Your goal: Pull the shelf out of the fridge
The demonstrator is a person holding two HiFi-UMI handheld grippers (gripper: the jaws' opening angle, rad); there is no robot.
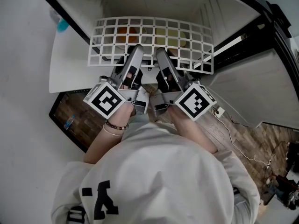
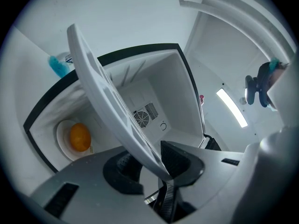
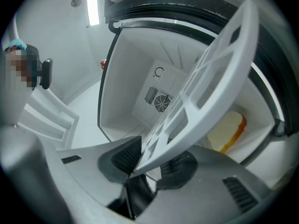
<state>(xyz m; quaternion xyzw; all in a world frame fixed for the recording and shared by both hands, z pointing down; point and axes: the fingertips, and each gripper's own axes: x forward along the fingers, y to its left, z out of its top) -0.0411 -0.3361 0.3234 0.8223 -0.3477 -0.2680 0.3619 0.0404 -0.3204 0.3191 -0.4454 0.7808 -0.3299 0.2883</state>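
Orange (image 2: 79,137) on a white plate (image 2: 62,138), blue object (image 2: 58,66) beyond, wood-pattern floor (image 1: 275,139)

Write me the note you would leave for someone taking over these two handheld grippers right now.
Left gripper: jaws closed on the front edge of the white plastic grid shelf.
Right gripper: closed on the same edge, beside the left.
Shelf: front looks to stick out of the open white fridge, back inside. An orange on a white plate sits below it.
Done: shelf gripped by both.
Left: pull it fully out.
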